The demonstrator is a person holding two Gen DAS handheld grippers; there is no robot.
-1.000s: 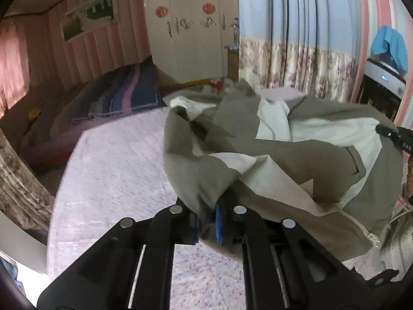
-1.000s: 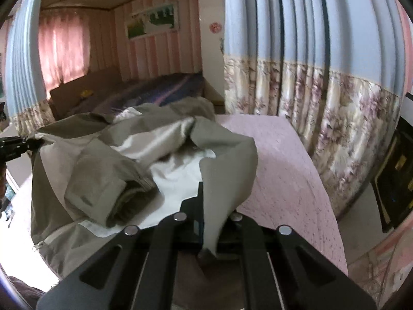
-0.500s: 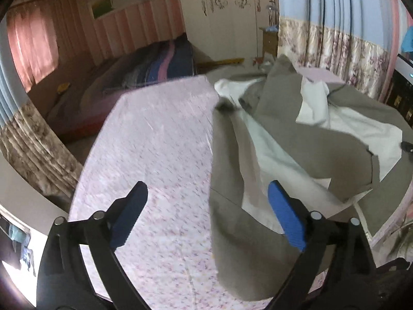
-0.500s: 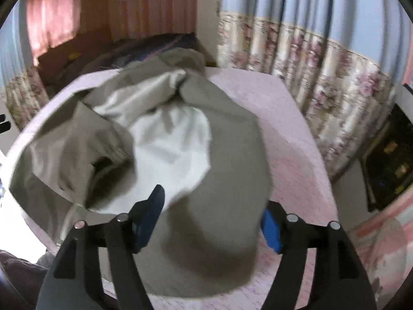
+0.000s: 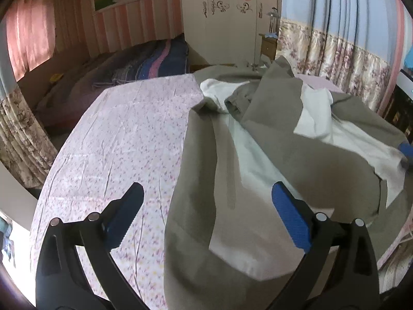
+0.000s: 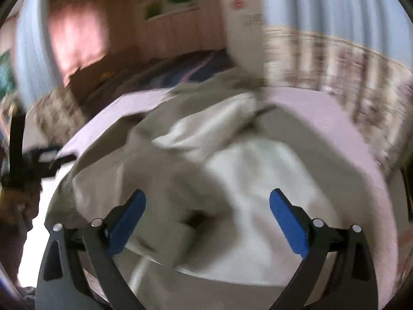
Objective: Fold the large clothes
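A large olive-grey jacket (image 5: 271, 160) with a white lining lies crumpled on the table with the pink flowered cloth (image 5: 121, 139), covering its right half and hanging over the near edge. My left gripper (image 5: 206, 214) is open and empty just above the jacket's near left edge. In the blurred right wrist view the same jacket (image 6: 232, 170) lies spread under my right gripper (image 6: 206, 219), which is open and empty. The left gripper shows at that view's left edge (image 6: 38, 160).
A bed with a dark striped blanket (image 5: 144, 64) stands behind the table. A white wardrobe (image 5: 227, 13) and a small wooden nightstand (image 5: 268, 46) are at the back. Flowered curtains (image 5: 348, 56) hang along the right side, close to the table.
Both grippers were shut on the jacket's edges a second ago. They have opened and let the jacket drop onto the table. The right gripper is moving, so its view is blurred.
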